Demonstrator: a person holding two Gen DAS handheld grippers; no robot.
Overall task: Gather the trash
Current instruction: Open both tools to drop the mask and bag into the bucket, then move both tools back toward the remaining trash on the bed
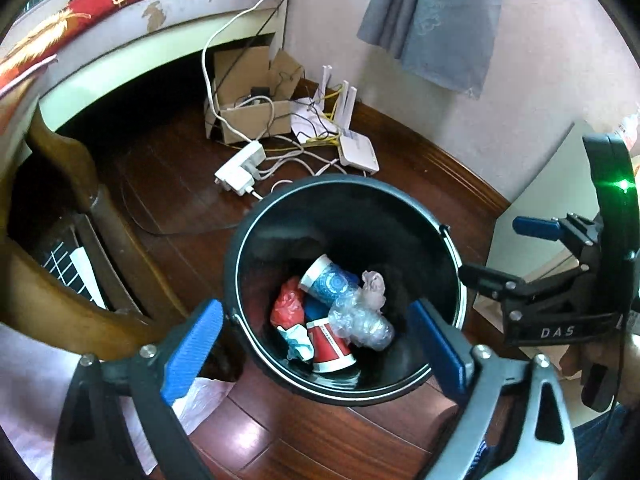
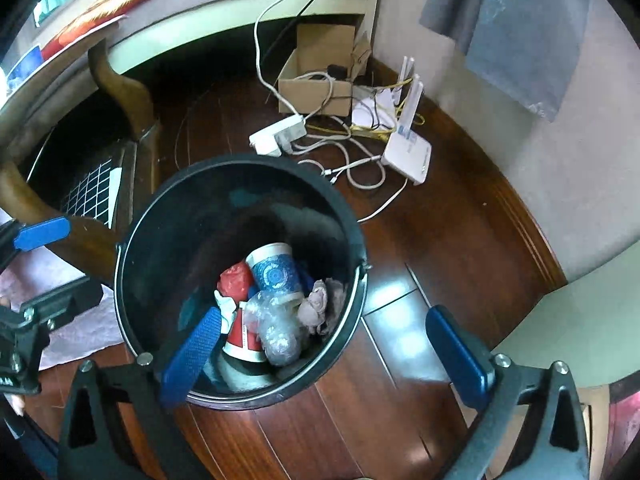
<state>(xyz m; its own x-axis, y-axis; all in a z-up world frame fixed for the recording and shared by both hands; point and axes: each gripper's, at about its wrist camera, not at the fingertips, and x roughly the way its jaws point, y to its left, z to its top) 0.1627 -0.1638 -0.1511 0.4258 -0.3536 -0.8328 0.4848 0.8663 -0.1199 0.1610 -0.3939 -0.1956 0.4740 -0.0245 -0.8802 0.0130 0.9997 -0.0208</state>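
Dark wood floor (image 1: 320, 432) fills the lower half of both views; a table edge and a carved chair leg run along the upper left.

Black bucket (image 1: 400, 216), centre of the left wrist view and lower left of centre in the right wrist view, stands upright on the floor with its mouth open.

Trash lies in the bucket's bottom, all touching: blue patterned paper cup (image 1: 330, 280) on its side, red-and-white paper cup (image 1: 330, 346) below it, crumpled clear plastic (image 1: 360, 322) across both, red bag scrap (image 1: 286, 304) at the left, pale wad (image 1: 374, 282) at the right.

Upper centre: cardboard box (image 1: 248, 120), power strip (image 1: 240, 170), white router (image 1: 358, 152), loose cables. Not trash, by my reading.

Left gripper (image 1: 316, 356): jaws spread wide, nothing between the pads, poised over the bucket mouth. Right gripper (image 2: 326, 362): jaws likewise wide and empty, one finger over the bucket's rim, the other over bare floor.

Progress, as judged: several pieces binned, both claws empty. A pale sheet (image 1: 200, 400) lies on the floor at the lower left; whether it counts as trash I cannot tell. No other stray litter shows.
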